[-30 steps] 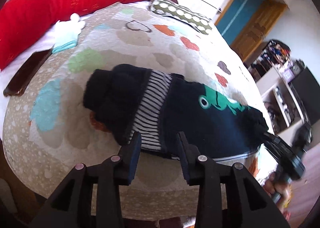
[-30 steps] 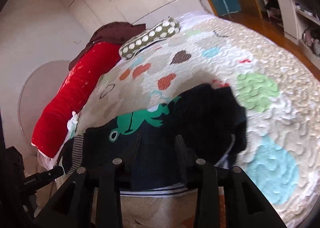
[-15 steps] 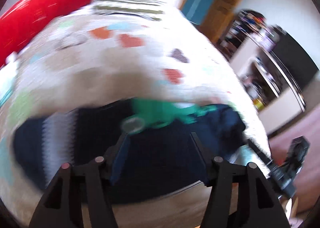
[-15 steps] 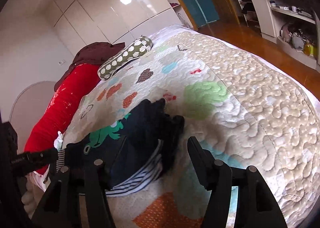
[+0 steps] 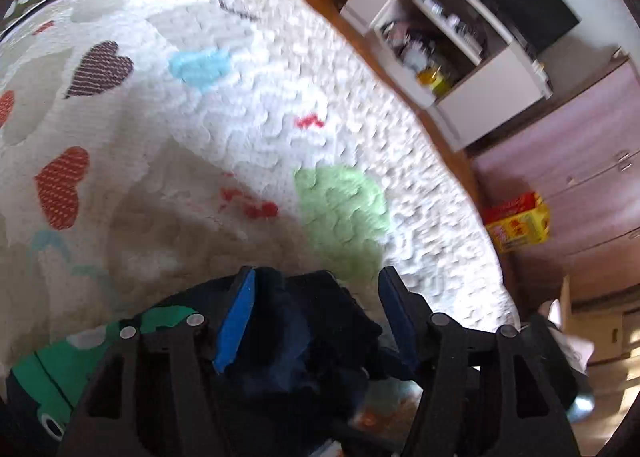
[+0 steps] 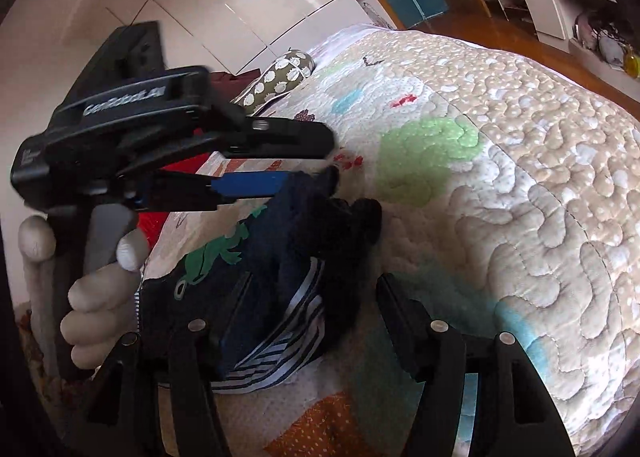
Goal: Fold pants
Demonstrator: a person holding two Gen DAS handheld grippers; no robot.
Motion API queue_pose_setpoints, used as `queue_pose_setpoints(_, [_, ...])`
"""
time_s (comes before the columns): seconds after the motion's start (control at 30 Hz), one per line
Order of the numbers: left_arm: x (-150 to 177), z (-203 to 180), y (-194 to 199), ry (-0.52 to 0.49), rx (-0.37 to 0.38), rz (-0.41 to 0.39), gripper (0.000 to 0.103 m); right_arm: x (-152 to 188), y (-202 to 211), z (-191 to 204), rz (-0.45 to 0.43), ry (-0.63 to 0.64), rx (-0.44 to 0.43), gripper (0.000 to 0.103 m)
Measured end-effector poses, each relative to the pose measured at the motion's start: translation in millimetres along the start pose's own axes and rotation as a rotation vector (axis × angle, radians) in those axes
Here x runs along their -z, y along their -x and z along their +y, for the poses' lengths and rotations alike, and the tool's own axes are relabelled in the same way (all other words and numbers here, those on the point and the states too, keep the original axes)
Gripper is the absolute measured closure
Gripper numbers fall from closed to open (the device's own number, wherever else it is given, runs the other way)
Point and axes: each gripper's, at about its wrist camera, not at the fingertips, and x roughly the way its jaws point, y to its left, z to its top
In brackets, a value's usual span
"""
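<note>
Navy pants (image 6: 288, 257) with a green frog print and a striped hem lie bunched on the quilted bedspread (image 6: 540, 185), near its front edge, with a spotted pillow (image 6: 280, 77) well behind them. My left gripper (image 5: 316, 317) has just been opening and stands released, its blue-padded fingers (image 5: 236, 321) spread over the dark fabric without pressing it. My right gripper (image 6: 312, 317) has likewise just been opening; its jaws straddle the striped end, gripping nothing.
</note>
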Motion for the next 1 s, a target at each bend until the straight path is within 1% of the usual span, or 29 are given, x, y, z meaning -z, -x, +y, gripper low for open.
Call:
queue_pose_setpoints(0.03, [0.4,-1.4,-8.3,-0.018,-0.016,0.028,0.04,-0.4,-2.2,2.2,-0.003,0.013,0.003,0.04])
queue_pose_setpoints(0.07, [0.8,-2.2,-12.8,-0.034,-0.032,0.043,0.043,-0.7,-4.2,4.3,-0.008,0.027,0.006,0.053])
queue_pose_setpoints(0.1, [1.8,-2.3,-12.7,-0.043,-0.052,0.04,0.05,-1.9,-7.7,6.5,-0.006,0.043,0.007,0.062])
queue_pose_setpoints(0.13, [3.4,-0.9,-8.4,-0.037,-0.061,0.024,0.07,-3.7,-11.7,7.5,0.007,0.049,0.011,0.076])
queue_pose_setpoints(0.17, [5.7,4.1,-0.6,-0.018,-0.033,0.009,0.082,-6.2,-14.4,8.1,0.013,0.044,0.01,0.08])
queue_pose_setpoints(0.2, [6.1,8.9,6.2,-0.001,-0.004,-0.004,0.084,-8.8,-13.5,8.9,0.011,0.036,-0.004,0.081])
queue_pose_setpoints(0.23, [8.2,15.5,17.9,0.022,0.024,-0.033,0.087,-10.9,-11.5,11.6,0.006,0.038,-0.013,0.083])
queue_pose_setpoints(0.27, [11.0,20.3,27.6,0.038,0.039,-0.058,0.089,-13.0,-8.5,17.8,-0.001,0.054,-0.017,0.083])
queue_pose_setpoints(0.37, [35.1,44.0,66.5,0.101,0.068,-0.155,0.089,-17.6,-4.3,45.0,-0.004,0.128,-0.038,0.084])
queue_pose_setpoints(0.43, [50.4,62.3,90.3,0.14,0.065,-0.22,0.089,-18.5,-6.7,66.3,0.007,0.18,-0.055,0.084])
queue_pose_setpoints(0.47, [60.6,70.6,101.2,0.166,0.054,-0.252,0.089,-18.3,-10.1,78.2,0.019,0.209,-0.069,0.084])
queue_pose_setpoints(0.53, [89.7,93.4,122.3,0.244,0.008,-0.32,0.088,-14.6,-21.5,103.1,0.055,0.264,-0.098,0.082])
queue_pose_setpoints(0.6, [119.3,114.1,140.0,0.302,-0.021,-0.362,0.086,-4.5,-39.6,128.7,0.107,0.321,-0.129,0.081])
queue_pose_setpoints(0.63, [138.8,125.3,150.9,0.34,-0.036,-0.387,0.08,0.2,-48.2,135.9,0.141,0.336,-0.14,0.077])
queue_pose_setpoints(0.67, [154.8,133.3,159.5,0.37,-0.047,-0.406,0.071,7.5,-57.5,145.9,0.187,0.353,-0.15,0.072])
queue_pose_setpoints(0.7, [172.6,141.4,168.5,0.405,-0.066,-0.427,0.066,15.7,-65.0,156.1,0.233,0.376,-0.159,0.071])
queue_pose_setpoints(0.73, [191.7,148.7,178.4,0.436,-0.09,-0.452,0.06,19.9,-68.5,165.1,0.26,0.396,-0.174,0.071])
queue_pose_setpoints(0.77, [210.9,155.2,188.4,0.462,-0.114,-0.476,0.056,25.0,-66.0,172.4,0.276,0.421,-0.192,0.07])
queue_pose_setpoints(0.83, [245.5,166.9,203.5,0.504,-0.143,-0.518,0.051,29.7,-54.5,181.7,0.272,0.457,-0.204,0.069])
queue_pose_setpoints(0.9, [275.3,174.3,211.1,0.553,-0.152,-0.56,0.049,26.7,-38.4,182.1,0.243,0.467,-0.188,0.069])
queue_pose_setpoints(0.93, [290.2,178.9,213.4,0.582,-0.149,-0.574,0.049,27.3,-29.6,183.8,0.223,0.465,-0.165,0.069])
queue_pose_setpoints(1.0, [316.6,190.0,218.0,0.65,-0.147,-0.59,0.049,23.0,-22.5,186.5,0.185,0.462,-0.074,0.069])
